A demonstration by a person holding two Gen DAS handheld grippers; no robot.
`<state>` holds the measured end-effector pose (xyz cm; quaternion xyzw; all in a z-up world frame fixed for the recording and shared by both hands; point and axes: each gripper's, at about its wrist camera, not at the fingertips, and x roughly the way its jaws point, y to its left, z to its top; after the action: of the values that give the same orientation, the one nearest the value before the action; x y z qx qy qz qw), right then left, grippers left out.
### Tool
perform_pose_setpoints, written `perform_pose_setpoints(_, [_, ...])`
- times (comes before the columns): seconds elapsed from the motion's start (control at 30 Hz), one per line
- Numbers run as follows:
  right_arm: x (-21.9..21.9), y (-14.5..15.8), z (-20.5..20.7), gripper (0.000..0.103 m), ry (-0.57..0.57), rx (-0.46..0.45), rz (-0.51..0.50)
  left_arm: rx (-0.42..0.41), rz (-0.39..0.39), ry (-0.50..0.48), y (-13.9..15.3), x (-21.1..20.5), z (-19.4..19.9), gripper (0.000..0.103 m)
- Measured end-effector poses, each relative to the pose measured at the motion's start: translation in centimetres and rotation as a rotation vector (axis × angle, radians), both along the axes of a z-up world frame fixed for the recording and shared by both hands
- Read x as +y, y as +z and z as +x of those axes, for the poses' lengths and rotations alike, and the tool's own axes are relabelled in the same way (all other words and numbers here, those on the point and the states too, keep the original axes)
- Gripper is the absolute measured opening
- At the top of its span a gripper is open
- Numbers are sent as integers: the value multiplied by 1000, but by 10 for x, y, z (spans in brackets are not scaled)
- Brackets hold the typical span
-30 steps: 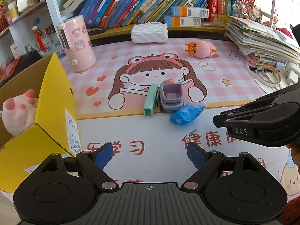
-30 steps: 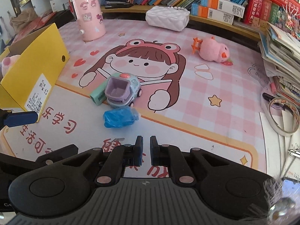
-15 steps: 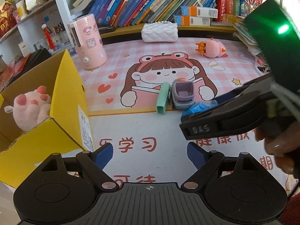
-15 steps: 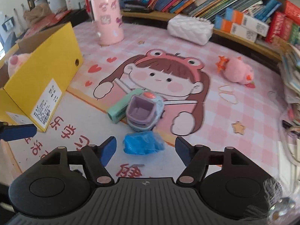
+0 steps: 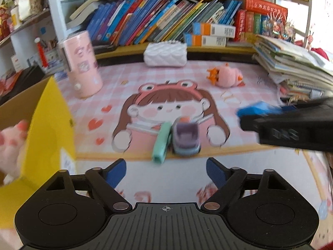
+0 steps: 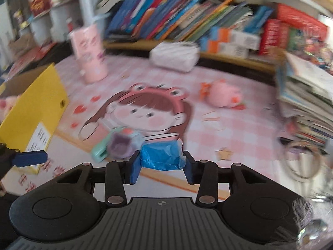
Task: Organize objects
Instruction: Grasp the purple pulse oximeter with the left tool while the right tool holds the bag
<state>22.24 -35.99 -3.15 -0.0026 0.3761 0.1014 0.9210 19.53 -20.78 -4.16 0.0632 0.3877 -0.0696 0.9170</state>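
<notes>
Before crowded bookshelves point(image 5: 166, 20), the pink desk mat point(image 5: 249, 108) (cartoon girl) underlies right gripper point(image 6: 161, 162) fingers pinching a blue packet point(image 6: 161, 156).

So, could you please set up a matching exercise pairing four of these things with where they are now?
1. blue packet
2. toy car
3. pink plush
4. paw plush

A. in the yellow box
B. between the right gripper pads
C. beside the green case
D. alone on the pink mat

Pairs: 1-B, 2-C, 3-D, 4-A
</notes>
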Motion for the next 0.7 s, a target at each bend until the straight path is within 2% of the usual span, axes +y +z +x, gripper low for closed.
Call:
perform_pose_setpoints(0.13, [-21, 2, -6, 39, -68, 0, -2, -9, -11, -16, -3, -13, 23, 67])
perform_pose_setpoints(0.23, [-32, 2, -8, 39, -100, 3, -10, -9, -15, -17, -8, -21, 36, 62])
perform_pose_setpoints(0.27, [-35, 1, -9, 39, -109, 3, -11, -8, -13, -20, -10, -23, 39, 58])
perform_pose_setpoints(0.4, [-43, 0, -12, 39, -132, 11, -14, 10, 4, -37, -19, -31, 52, 54])
perform_pose_setpoints(0.63, [-50, -5, -10, 39, -159, 38, -11, 42, 62, -63, -33, -40, 59, 38])
perform_pose_setpoints(0.7, [-49, -5, -9, 39, -160, 43, -10, 42, 54, -70, -32, -37, 59, 38])
